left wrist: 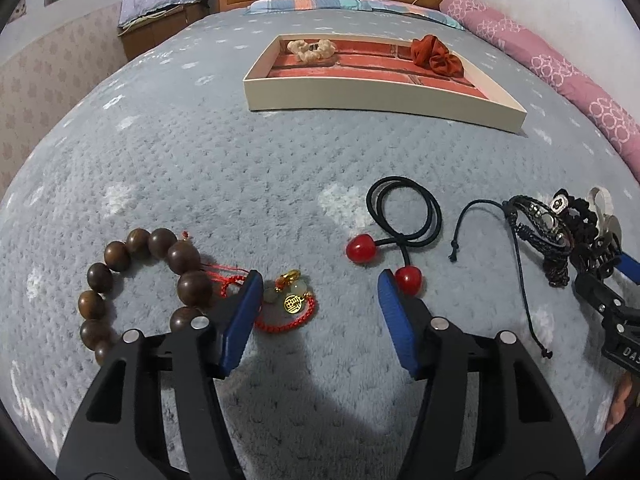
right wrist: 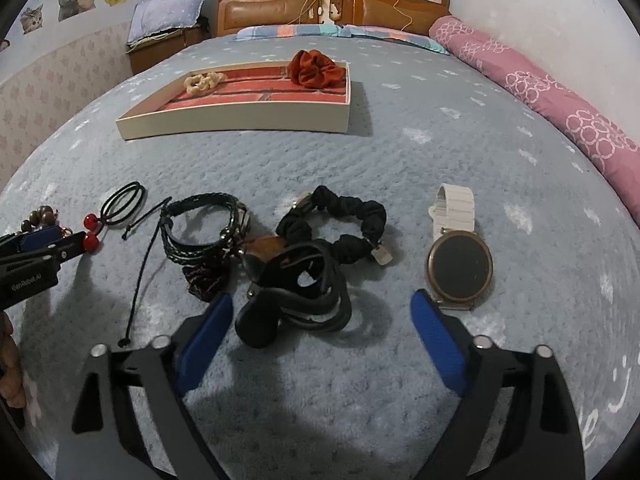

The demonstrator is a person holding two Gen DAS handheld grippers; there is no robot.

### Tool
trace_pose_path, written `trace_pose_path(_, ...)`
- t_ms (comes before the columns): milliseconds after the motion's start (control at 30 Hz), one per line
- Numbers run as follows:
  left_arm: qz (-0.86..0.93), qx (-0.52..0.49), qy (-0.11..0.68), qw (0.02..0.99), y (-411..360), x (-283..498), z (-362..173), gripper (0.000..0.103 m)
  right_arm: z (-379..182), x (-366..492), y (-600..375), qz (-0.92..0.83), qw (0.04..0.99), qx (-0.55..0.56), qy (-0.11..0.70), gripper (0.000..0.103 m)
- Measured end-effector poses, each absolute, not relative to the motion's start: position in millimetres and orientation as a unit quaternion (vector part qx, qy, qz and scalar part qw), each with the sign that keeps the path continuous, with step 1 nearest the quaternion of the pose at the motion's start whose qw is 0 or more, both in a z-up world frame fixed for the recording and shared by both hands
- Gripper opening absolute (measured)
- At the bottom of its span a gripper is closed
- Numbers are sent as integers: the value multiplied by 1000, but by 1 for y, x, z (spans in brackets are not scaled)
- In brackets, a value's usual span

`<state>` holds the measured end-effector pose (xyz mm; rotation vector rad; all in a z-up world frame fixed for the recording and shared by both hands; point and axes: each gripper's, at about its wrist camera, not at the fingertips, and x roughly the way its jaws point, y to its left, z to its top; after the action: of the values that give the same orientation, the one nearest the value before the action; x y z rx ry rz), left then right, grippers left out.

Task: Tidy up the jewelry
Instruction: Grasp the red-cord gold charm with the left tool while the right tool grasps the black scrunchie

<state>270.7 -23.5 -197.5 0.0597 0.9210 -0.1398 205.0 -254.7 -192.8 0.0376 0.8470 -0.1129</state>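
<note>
My left gripper [left wrist: 320,280] hangs open low over the grey bedspread. A red cord bracelet with a gold charm [left wrist: 290,306] lies between its jaws, close against the left pad [left wrist: 240,320]; the right pad is clear of it. A wooden bead bracelet [left wrist: 120,280] lies left of it, and a black hair tie with red beads [left wrist: 404,216] lies ahead right. My right gripper [right wrist: 322,298] is open around a black strap [right wrist: 296,292], with neither pad pressing it. Black braided bracelets [right wrist: 200,232], a black scrunchie band [right wrist: 348,220] and a white-strapped watch [right wrist: 458,260] lie nearby.
A shallow cream tray [left wrist: 384,100] with a red lining sits farther up the bed and holds a cream scrunchie [left wrist: 312,49] and a red scrunchie [left wrist: 434,56]. A pink bolster [right wrist: 560,100] runs along the right side. A wooden headboard [right wrist: 332,4] stands beyond.
</note>
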Motion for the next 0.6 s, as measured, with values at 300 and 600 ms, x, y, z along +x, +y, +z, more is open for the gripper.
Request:
trace_pose_path(300, -69, 0, 452, 889, -14, 279, -199, 44, -196, 208, -256, -49, 906, 29, 419, 51)
trace_pose_path(600, -65, -26, 457, 886, 4, 278, -199, 8, -192, 205, -258, -38, 910, 40, 411, 46)
